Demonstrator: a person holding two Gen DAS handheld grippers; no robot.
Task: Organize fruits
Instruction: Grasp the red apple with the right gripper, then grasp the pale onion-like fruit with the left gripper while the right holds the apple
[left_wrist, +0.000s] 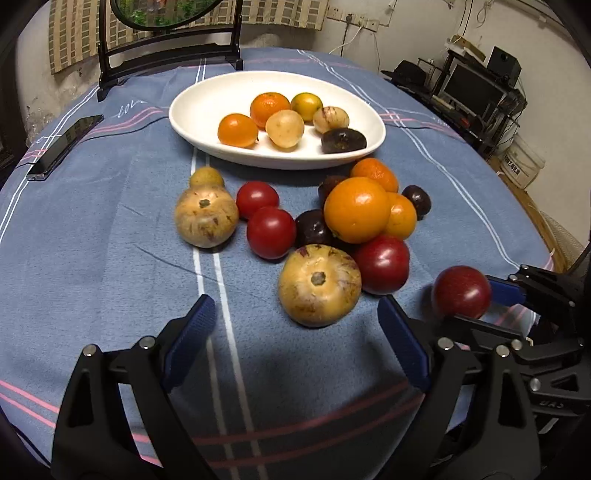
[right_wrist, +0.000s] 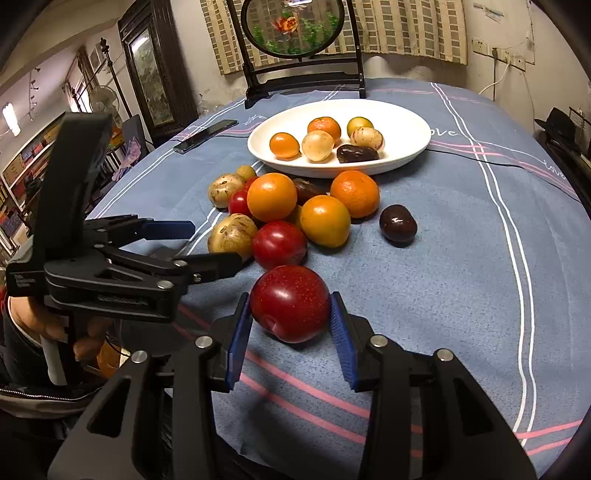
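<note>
Fruits of several kinds lie partly sorted on a desk (right_wrist: 461, 258) covered by a blue striped cloth: six already sit in the white oval ceramic dish (right_wrist: 406, 125) at the far side, while a loose heap of oranges, red plums, dark plums and tan speckled fruits remains on the cloth just in front of it. One round red plum (right_wrist: 290, 302), nearest the viewer and apart from the heap, sits between the blue pads of the right tool (right_wrist: 291, 317), whose jaws are drawn in until both pads touch its sides; it appears gripped, though whether it is clear of the cloth cannot be told. The left tool (left_wrist: 295, 328) hangs with its jaws wide apart and nothing in them, just short of the large tan speckled fruit (left_wrist: 319, 285) at the near edge of the heap.

The step in hand is judged to be the pick-up of the red plum. The next move calls for lifting it, carrying it over the heap without knocking the oranges, and releasing it into a bare part of the dish, where the left end looks free. The left tool is placed to take the tan fruit.
</note>
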